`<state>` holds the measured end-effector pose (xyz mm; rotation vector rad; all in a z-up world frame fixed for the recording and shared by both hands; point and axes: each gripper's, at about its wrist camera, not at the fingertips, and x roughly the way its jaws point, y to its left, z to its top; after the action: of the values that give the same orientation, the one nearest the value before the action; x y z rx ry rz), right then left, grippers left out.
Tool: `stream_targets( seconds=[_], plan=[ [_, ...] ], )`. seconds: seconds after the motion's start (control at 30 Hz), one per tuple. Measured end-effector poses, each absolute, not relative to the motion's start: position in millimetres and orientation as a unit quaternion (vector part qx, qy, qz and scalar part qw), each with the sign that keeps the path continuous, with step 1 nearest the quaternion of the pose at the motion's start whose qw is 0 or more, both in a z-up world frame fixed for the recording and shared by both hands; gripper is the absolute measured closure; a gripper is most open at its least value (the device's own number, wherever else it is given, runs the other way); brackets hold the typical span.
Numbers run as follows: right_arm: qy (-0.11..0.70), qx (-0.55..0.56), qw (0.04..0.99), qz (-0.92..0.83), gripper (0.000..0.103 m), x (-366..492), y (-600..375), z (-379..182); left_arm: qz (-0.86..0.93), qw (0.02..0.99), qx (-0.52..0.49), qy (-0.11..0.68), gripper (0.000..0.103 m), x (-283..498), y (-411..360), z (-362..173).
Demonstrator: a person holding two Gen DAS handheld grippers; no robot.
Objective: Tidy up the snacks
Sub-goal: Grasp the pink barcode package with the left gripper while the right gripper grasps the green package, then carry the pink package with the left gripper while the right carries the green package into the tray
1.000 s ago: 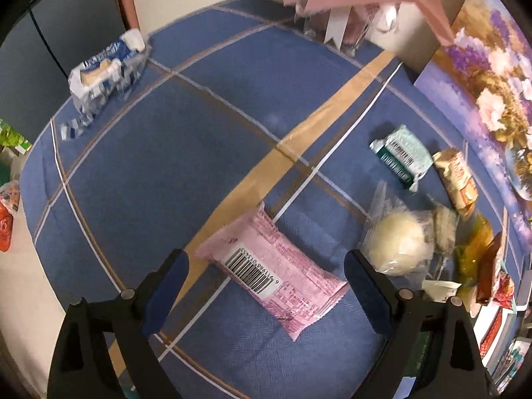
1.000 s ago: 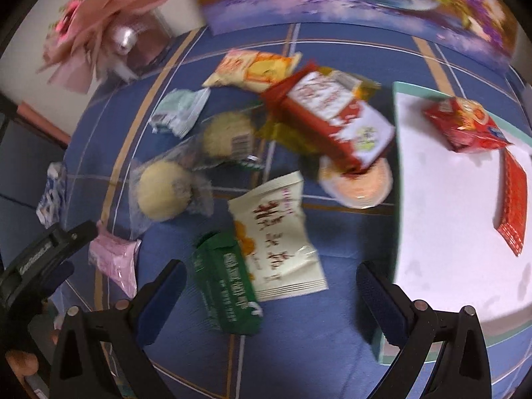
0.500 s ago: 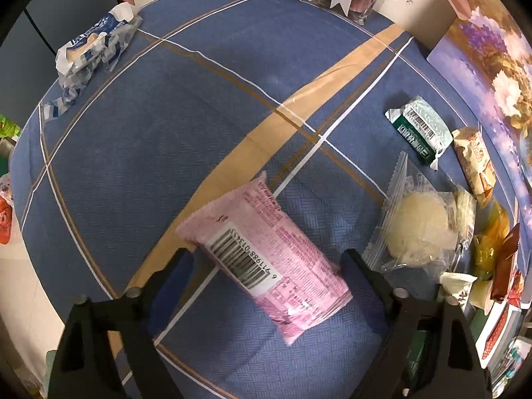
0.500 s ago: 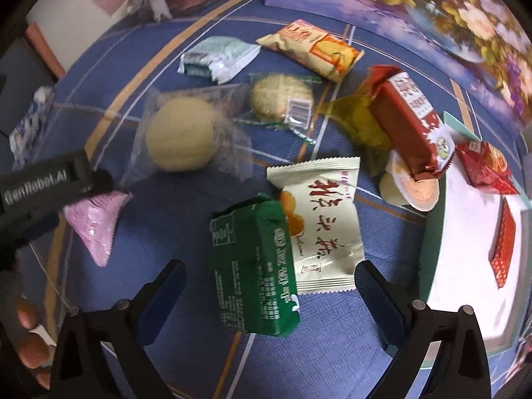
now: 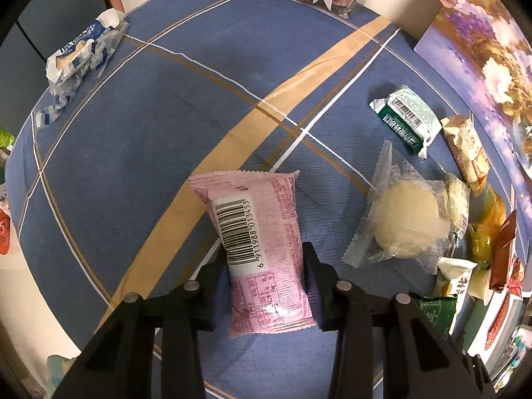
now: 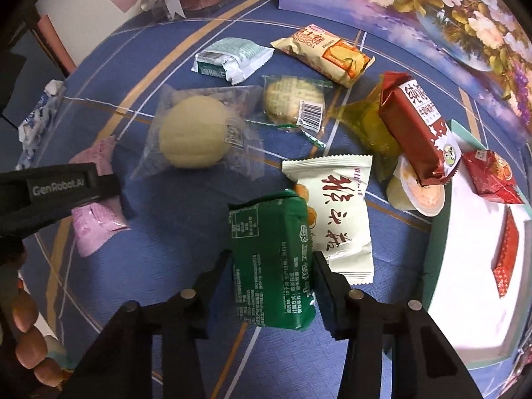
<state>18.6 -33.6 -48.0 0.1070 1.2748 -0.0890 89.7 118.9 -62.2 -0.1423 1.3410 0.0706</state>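
The left claw was pointed steeply down at the tabletop and its jaws were closing, with both pads pressed against the sides of the pink packet, which lay barcode-up on the blue plaid cloth. The right claw was likewise closing, and the green packet was pinched between its pads, its far end overlapping the white packet with dark lettering. Behind these, a clear-wrapped pale bun, a wrapped round biscuit, a mint-green wrapper, a cream and orange packet, a yellow wrapper and a dark red carton were scattered. The carton was propped on a small sealed cup. Two red packets were seen on the white tray at the right edge. A crumpled blue and white wrapper lay well apart, at the far left of the cloth.
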Motion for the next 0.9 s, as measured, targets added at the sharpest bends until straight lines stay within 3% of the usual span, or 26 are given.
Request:
stream_targets(
  seconds=[0.6,0.9],
  plan=[
    [0.513,0.150,0.844,-0.031,0.056,-4.6,-95.7,33.6,0.009,0.845,-0.050,0.532,0.062,60.5,95.0,18.0],
    [0.490,0.199,0.846,-0.067,0.056,-13.0,-146.3,33.3,-0.015,0.863,-0.011,0.504,0.062,51.9,31.6,39.4]
  ],
)
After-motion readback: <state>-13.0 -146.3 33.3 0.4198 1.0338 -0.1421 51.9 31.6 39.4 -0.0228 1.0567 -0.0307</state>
